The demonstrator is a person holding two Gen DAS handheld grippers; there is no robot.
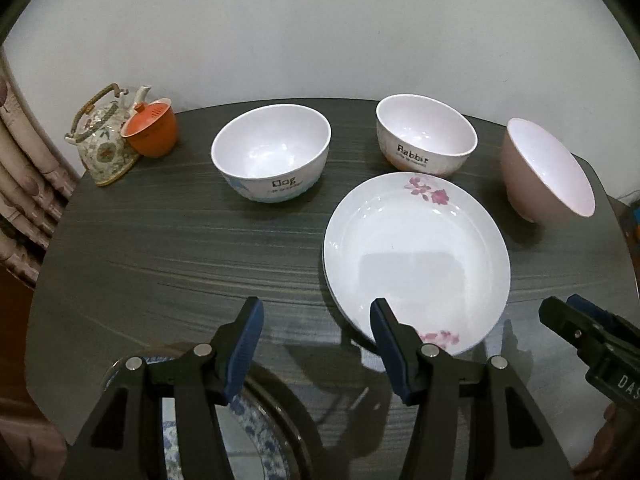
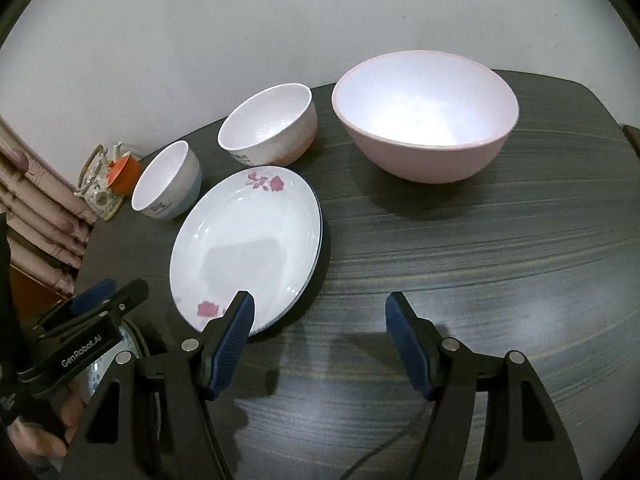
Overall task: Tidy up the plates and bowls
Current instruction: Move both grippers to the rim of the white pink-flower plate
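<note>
A white plate with pink flowers (image 1: 416, 256) (image 2: 248, 248) lies in the middle of the dark table (image 1: 180, 248). Behind it stand a white "Dog" bowl (image 1: 272, 152) (image 2: 168, 180), a white "Rabbit" bowl (image 1: 426, 136) (image 2: 268, 124) and a larger pink bowl (image 1: 548, 168) (image 2: 424, 116). My left gripper (image 1: 316, 312) (image 2: 116, 292) is open and holds nothing; its right finger overlaps the plate's near-left rim. It hovers over a blue-patterned plate (image 1: 256, 420) (image 2: 128, 340) at the table's front. My right gripper (image 2: 320, 304) (image 1: 568, 308) is open and holds nothing, just right of the flowered plate.
A floral teapot (image 1: 104, 136) (image 2: 100, 184) and an orange cup (image 1: 150, 128) stand at the table's back left by a curtain (image 1: 24, 184). A white wall runs behind the table. A hand (image 2: 40, 440) holds the left gripper. Bare tabletop (image 2: 500, 260) stretches right of the plate.
</note>
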